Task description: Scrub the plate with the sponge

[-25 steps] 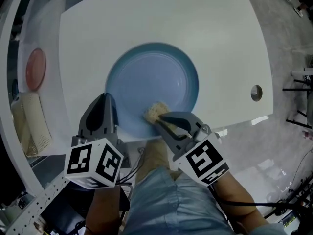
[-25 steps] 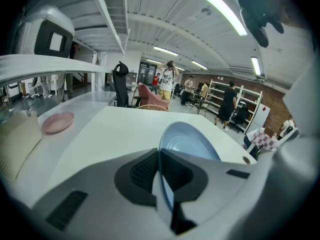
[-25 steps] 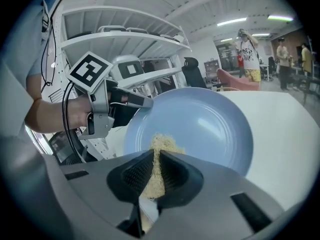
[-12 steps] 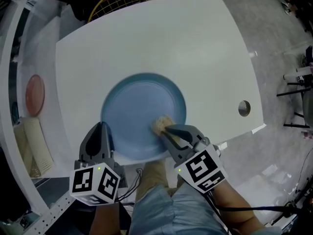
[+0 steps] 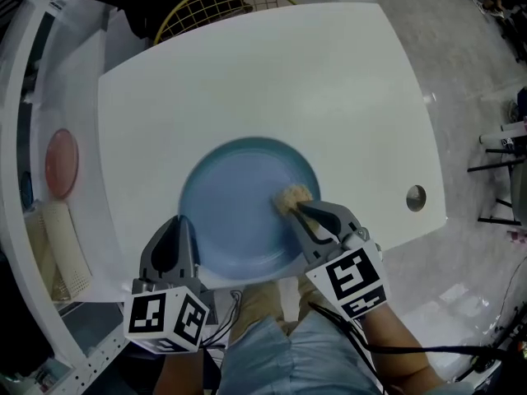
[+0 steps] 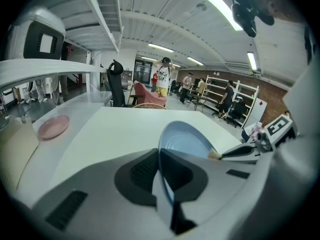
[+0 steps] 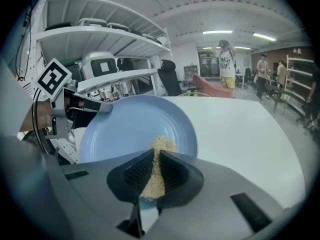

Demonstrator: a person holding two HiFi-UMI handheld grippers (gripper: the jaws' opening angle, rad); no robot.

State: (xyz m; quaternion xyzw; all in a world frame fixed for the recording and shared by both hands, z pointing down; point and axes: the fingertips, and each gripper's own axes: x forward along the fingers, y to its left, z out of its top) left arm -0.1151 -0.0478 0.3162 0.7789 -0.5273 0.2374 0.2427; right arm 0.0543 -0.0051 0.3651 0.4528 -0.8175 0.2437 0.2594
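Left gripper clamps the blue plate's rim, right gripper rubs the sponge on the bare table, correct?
No. The right gripper presses the sponge on the plate, near its right edge, not the table; the head view shows it. The left gripper does clamp the rim.

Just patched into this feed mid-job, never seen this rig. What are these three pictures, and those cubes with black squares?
No robot: a person holds a two-jaw gripper in each hand; the marker cubes are part of them. The head view looks down from the person's head; the other two come from cameras riding on each gripper. On the white table is a blue plate. The left gripper is shut on the plate's near rim. The right gripper pinches a tan sponge against the plate's surface. A pink dish sits on the counter at the left.
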